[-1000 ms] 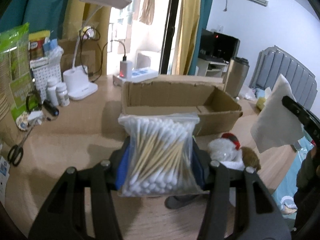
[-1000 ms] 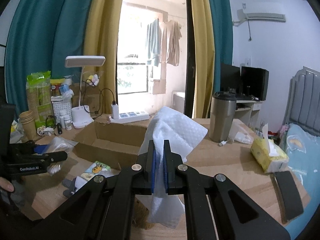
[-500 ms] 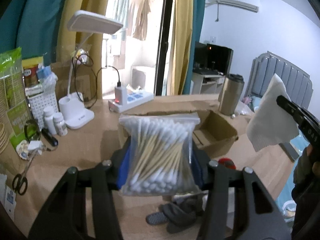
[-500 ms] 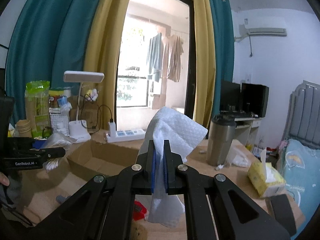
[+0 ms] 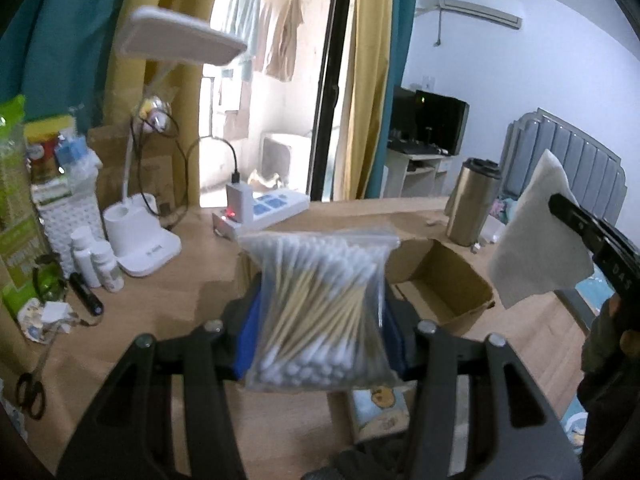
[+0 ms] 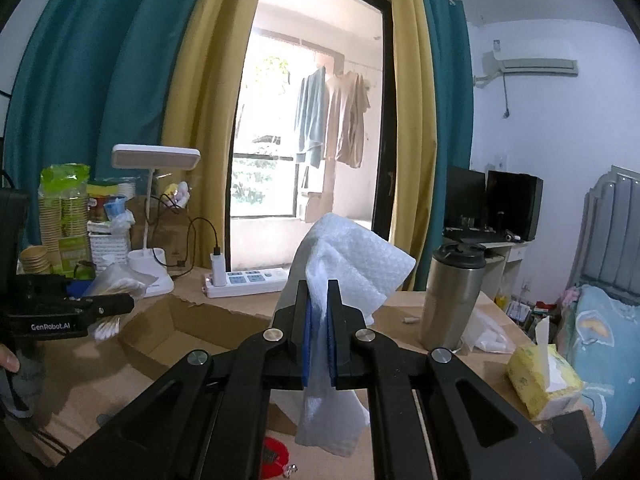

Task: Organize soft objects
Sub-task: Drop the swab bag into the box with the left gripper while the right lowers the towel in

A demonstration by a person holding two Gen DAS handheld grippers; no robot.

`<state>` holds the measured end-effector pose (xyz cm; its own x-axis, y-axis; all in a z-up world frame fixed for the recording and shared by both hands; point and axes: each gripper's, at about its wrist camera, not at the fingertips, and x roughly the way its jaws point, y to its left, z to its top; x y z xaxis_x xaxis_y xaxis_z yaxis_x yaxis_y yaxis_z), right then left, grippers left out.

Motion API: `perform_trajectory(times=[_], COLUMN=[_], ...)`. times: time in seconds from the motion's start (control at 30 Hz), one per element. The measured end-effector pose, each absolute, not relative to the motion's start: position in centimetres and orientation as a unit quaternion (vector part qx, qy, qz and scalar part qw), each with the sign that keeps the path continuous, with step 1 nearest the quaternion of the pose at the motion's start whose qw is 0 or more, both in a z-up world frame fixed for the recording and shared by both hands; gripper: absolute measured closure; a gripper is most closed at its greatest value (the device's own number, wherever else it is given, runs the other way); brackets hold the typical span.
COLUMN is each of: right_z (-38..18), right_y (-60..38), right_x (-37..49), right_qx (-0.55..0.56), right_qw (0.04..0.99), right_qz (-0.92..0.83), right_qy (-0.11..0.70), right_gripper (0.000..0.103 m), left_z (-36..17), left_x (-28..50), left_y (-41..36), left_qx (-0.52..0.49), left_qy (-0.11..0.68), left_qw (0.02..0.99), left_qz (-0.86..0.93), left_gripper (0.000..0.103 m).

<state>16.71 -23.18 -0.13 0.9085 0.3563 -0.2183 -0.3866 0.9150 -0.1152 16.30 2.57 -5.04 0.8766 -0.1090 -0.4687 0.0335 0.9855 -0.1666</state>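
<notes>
Cotton-swab bag (image 5: 320, 312), light and slippery, sits clamped mid-body in the left gripper (image 5: 320, 336); the right gripper (image 6: 319, 344) pinches a limp tissue (image 6: 352, 276) above the cardboard box (image 6: 188, 332).

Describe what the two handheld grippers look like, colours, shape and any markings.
Both are matte black with angular, cut-out linkage arms joined by round silver pivot screws. The fingers carry blue pads on their inner faces. The left gripper shows white "GenRobot.AI" lettering on its side in the right wrist view. The right gripper has partly readable white letters on its side in the left wrist view. No cables show.
</notes>
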Motion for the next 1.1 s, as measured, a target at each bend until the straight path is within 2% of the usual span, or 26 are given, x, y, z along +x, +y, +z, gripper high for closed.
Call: perform_trajectory(times=[0.37, 0.57, 0.9, 1.0, 1.07, 1.1], right_z=[-2.3, -4.2, -6.5, -7.0, -7.3, -7.4], right_y=[-21.4, -20.7, -19.8, -19.5, -19.4, -19.4], right_x=[21.7, 23.8, 26.6, 27.0, 27.2, 27.4], right_qx=[-0.077, -0.077, -0.088, -0.096, -0.097, -0.097], right_qw=[0.966, 0.959, 0.946, 0.942, 0.940, 0.939], right_qz=[0.194, 0.199, 0.195, 0.192, 0.189, 0.188], right_qy=[0.153, 0.186, 0.245, 0.259, 0.268, 0.272], right_gripper=[0.096, 0.096, 0.096, 0.091, 0.085, 0.078], left_z=[-6.5, -7.4, -9.2, -9.4, -9.6, -9.7], left_x=[20.4, 21.9, 23.6, 23.7, 23.8, 23.9], left_y=[3.4, 2.8, 2.5, 2.1, 2.1, 2.1], left_qx=[-0.089, -0.056, -0.066, -0.065, -0.069, -0.070], left_qy=[0.262, 0.246, 0.265, 0.265, 0.270, 0.274], left_qw=[0.961, 0.967, 0.962, 0.962, 0.960, 0.959], left_qz=[-0.026, 0.022, -0.020, -0.021, -0.024, -0.026], left_gripper=[0.051, 0.051, 0.050, 0.050, 0.050, 0.049])
